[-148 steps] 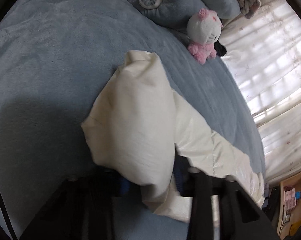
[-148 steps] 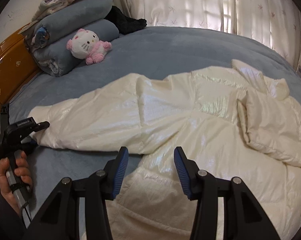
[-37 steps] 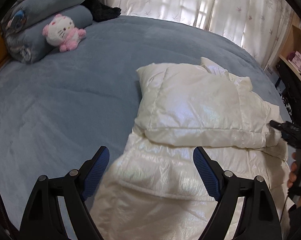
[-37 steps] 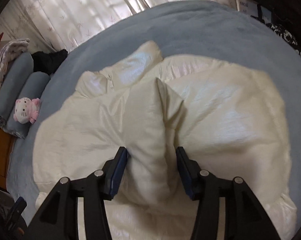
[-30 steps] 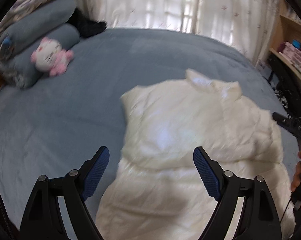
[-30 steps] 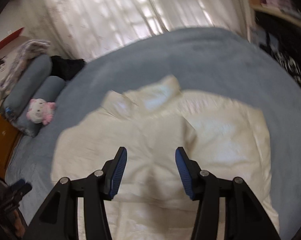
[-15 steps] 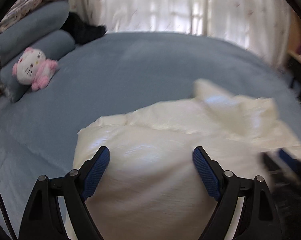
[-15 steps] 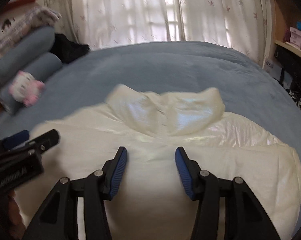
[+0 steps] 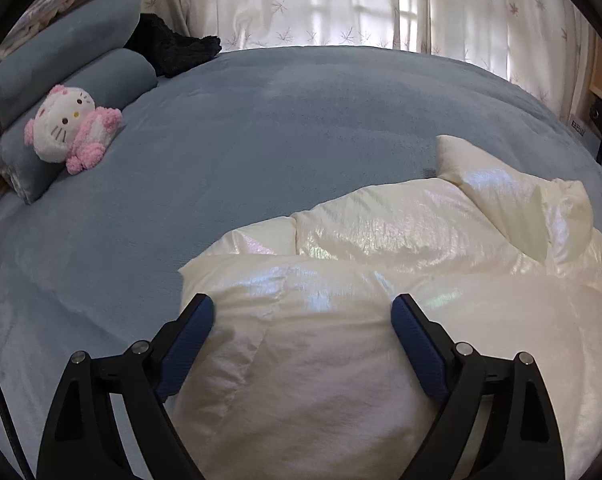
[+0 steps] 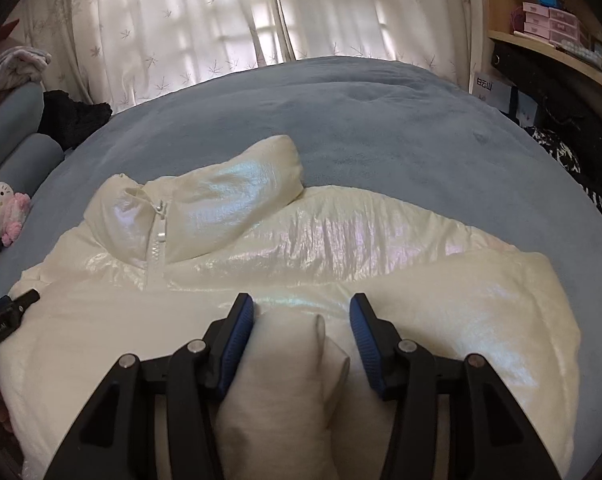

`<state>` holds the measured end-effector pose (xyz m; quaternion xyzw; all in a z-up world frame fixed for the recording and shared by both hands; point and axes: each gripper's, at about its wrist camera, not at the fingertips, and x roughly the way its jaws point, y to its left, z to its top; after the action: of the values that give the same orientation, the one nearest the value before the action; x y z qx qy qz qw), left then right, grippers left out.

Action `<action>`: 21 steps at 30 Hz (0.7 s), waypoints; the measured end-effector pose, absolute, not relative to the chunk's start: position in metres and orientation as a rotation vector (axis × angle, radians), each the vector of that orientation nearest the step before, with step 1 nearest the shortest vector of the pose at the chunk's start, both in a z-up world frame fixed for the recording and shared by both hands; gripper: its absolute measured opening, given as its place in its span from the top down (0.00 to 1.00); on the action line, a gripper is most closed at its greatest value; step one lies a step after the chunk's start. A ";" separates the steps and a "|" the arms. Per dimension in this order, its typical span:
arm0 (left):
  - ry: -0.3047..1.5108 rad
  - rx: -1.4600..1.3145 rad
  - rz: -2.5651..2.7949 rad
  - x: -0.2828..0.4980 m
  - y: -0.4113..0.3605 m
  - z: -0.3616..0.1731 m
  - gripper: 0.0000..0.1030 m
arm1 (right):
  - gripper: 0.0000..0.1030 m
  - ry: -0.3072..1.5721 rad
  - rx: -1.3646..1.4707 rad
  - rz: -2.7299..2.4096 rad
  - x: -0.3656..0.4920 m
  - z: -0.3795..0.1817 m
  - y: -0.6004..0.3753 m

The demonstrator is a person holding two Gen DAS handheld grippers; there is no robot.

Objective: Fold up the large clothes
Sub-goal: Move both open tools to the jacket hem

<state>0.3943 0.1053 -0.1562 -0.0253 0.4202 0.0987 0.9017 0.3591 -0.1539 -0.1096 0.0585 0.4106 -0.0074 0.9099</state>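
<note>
A cream, shiny puffer jacket (image 9: 381, 240) lies on the blue bed with both sleeves folded across its body. In the right wrist view the jacket (image 10: 341, 240) shows its collar and zipper at the far left. My left gripper (image 9: 301, 320) is open wide, low over the folded left side of the jacket, holding nothing. My right gripper (image 10: 301, 316) is open, with a puffed fold of sleeve lying loose between its jaws. The left gripper's tip (image 10: 5, 312) shows at the left edge of the right wrist view.
A pink and white plush cat (image 9: 71, 128) leans on rolled blue bedding (image 9: 61, 64) at the far left. A black cloth (image 9: 173, 48) lies by the curtains (image 9: 341, 0). Shelves with boxes (image 10: 549, 24) stand at the right. The blue bed (image 9: 261, 120) stretches beyond the jacket.
The sleeves were folded onto the jacket and let go. Both grippers have since come down low over the jacket's near edge, still open.
</note>
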 end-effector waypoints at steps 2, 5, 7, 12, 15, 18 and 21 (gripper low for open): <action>0.857 -0.067 0.177 0.382 0.099 -0.144 0.13 | 0.50 0.825 0.179 0.020 0.347 -0.096 -0.154; 0.832 -0.105 0.103 0.362 0.089 -0.125 0.13 | 0.50 0.798 0.201 0.064 0.330 -0.077 -0.142; 0.819 -0.103 0.058 0.348 0.077 -0.117 0.13 | 0.49 0.793 0.192 0.092 0.320 -0.070 -0.130; 0.835 -0.059 -0.022 0.325 0.036 -0.120 0.13 | 0.48 0.722 0.107 0.076 0.295 -0.064 -0.108; 0.862 -0.015 -0.012 0.325 0.019 -0.134 0.13 | 0.48 0.631 0.114 -0.018 0.283 -0.055 -0.116; 0.871 -0.014 0.006 0.327 0.013 -0.146 0.13 | 0.48 0.580 0.116 -0.013 0.271 -0.048 -0.116; 0.866 -0.017 0.016 0.329 0.011 -0.153 0.12 | 0.48 0.646 0.068 0.096 0.274 -0.056 -0.099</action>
<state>0.3294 0.0108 -0.1531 -0.0083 0.4197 0.0078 0.9076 0.2743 -0.0993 -0.0564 0.0336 0.3172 0.0473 0.9466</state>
